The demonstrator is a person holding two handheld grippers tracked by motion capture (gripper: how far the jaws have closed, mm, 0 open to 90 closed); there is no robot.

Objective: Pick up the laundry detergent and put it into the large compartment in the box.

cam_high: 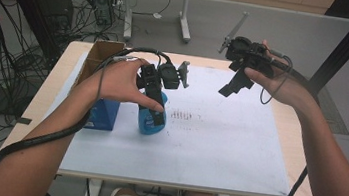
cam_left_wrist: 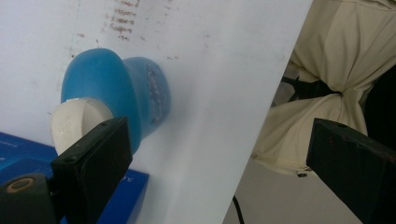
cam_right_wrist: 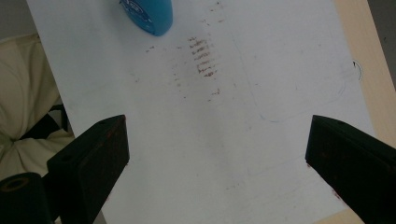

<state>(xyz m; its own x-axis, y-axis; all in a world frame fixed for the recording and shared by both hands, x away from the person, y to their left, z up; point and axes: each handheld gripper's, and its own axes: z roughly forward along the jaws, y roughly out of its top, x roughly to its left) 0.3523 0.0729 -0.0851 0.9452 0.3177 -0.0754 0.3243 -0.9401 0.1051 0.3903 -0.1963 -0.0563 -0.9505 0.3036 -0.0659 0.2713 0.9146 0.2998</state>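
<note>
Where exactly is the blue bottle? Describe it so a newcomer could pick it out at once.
Start at the white sheet covering the wooden table. On its left side, next to a dark blue box and below the left hand-held gripper, whose jaws stand wide open, stands the blue bottle. It is the rounded, lighter blue thing with a white cap, unlike the flat-sided box.
</note>
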